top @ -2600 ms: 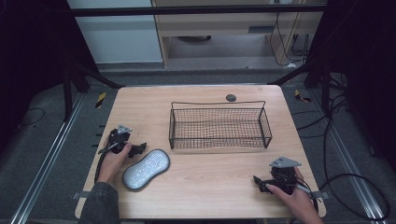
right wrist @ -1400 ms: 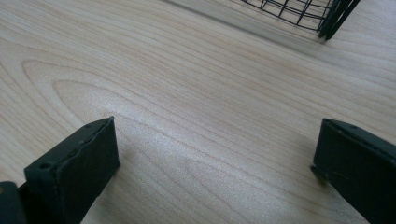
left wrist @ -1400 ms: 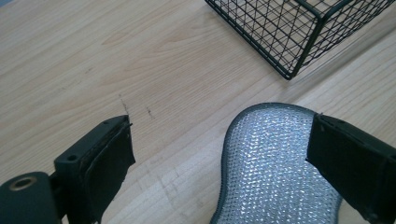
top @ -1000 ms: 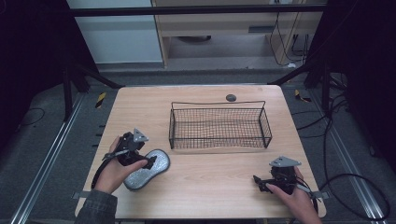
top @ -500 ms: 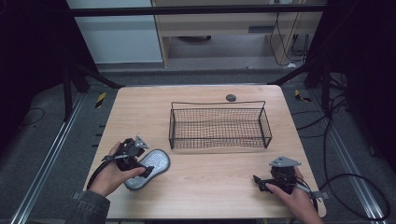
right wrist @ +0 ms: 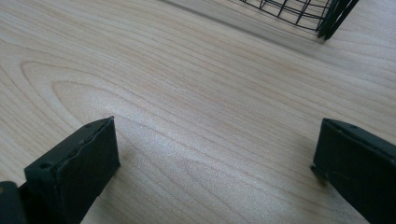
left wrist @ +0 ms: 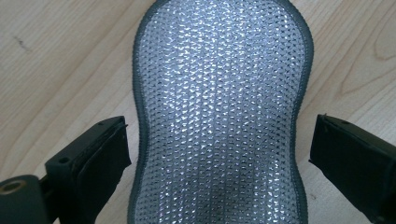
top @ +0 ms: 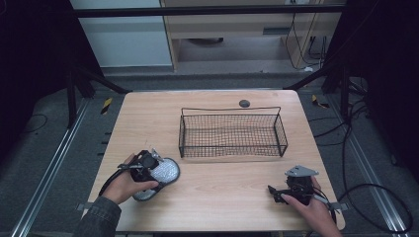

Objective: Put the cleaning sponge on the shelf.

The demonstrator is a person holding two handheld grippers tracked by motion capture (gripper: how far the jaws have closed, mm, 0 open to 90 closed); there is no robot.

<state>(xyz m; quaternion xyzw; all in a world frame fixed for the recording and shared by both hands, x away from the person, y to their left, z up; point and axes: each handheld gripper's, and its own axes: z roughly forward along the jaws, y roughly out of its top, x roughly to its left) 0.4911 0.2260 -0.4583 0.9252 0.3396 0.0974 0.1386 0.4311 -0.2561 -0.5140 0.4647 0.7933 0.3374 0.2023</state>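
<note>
Silver-grey mesh scouring pad point(top: 160, 174) with a dark stitched edge lies flat on the pale wooden tabletop point(top: 222, 197), at its left front part, well apart from the black wire basket point(top: 231, 134) in the middle. The left gripper point(top: 148, 165) is over the pad; its jaws have just been opening and now stand open on both sides of the pad's narrow waist, without pressing on it. To my judgement the grasp is not yet made, so closing, lifting and probably carrying the pad to the basket are left to do. At the right, the right gripper point(top: 276, 190) rests near the front edge with jaws open and nothing between them.

The left gripper view shows the gaps between jaws and pad point(left wrist: 219, 116), which the high view cannot resolve. The right gripper view shows one basket corner point(right wrist: 299, 11); the high view shows the whole basket, with nothing in it.
</note>
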